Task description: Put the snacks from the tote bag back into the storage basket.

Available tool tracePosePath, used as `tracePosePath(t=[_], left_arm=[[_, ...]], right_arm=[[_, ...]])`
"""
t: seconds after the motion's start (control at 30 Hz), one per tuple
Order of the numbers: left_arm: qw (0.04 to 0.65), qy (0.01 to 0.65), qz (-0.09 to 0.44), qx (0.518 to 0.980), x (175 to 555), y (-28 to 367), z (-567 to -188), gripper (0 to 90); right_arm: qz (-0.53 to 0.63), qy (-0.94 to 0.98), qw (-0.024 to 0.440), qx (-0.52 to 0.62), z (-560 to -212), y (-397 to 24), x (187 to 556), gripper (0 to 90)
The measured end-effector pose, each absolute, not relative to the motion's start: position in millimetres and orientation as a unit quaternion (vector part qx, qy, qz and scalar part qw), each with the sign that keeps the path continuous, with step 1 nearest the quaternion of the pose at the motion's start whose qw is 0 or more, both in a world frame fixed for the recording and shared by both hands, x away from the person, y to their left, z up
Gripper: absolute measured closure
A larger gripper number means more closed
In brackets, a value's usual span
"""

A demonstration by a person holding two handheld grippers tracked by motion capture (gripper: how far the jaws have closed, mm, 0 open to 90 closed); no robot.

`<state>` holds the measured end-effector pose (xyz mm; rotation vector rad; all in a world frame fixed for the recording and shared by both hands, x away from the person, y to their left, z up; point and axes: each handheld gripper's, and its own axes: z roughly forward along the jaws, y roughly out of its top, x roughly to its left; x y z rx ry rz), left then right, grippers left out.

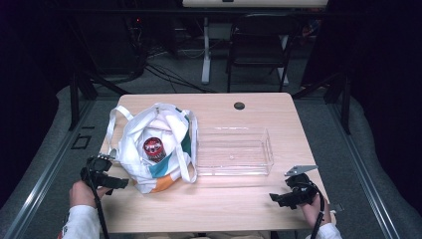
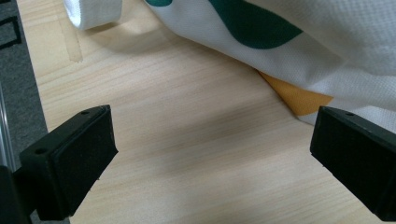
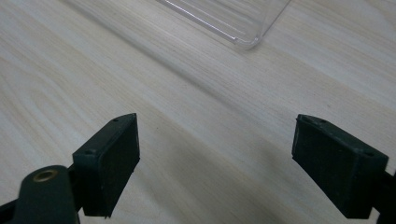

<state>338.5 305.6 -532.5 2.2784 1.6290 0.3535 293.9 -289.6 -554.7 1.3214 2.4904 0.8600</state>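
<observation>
Right now both of your hands sit at the near edge of the counter (image 1: pixel 219 204), and neither has begun any work. Your left claw (image 1: pixel 112 181) stands wide with nothing between its jaws; in the left gripper view it looks over bare wood at the lower flank of the tote bag (image 2: pixel 299 51), which lies just ahead and a little to one side. Your right claw (image 1: pixel 278 198) is equally wide and empty, resting low at the near right, with the corner of the clear tray (image 3: pixel 233 21) a short way in front of it.

Farther in, the tote bag (image 1: pixel 154 147) slumps on the left half of the counter with its mouth gaping upward, and a can (image 1: pixel 154 148) with a dark red top sits inside it. The clear tray (image 1: pixel 234 152) lies just beside the bag on its right, holding nothing.

This looks like the very start of unpacking: the can probably goes into the tray. Your next move likely calls for the left claw to come over the bag's mouth, avoid snagging the loose handles (image 1: pixel 191 149), and close on the can.
</observation>
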Motion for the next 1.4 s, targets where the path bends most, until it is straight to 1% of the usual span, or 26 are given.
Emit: tracePosePath(t=[0.9,1.13,1.4], left_arm=[[0.172,0.575,0.111,0.792,340.1,306.5,-531.1,0.2],[0.181,0.585,0.11,0.783,340.2,309.7,-523.7,0.2],[0.19,0.593,0.123,0.773,338.9,312.2,-510.9,0.2]], right_arm=[[0.292,0.84,0.098,0.446,-554.5,-288.8,292.8,14.8],[0.292,0.843,0.095,0.441,-554.0,-287.7,293.1,14.8],[0.292,0.843,0.097,0.441,-553.8,-288.6,292.9,14.8]])
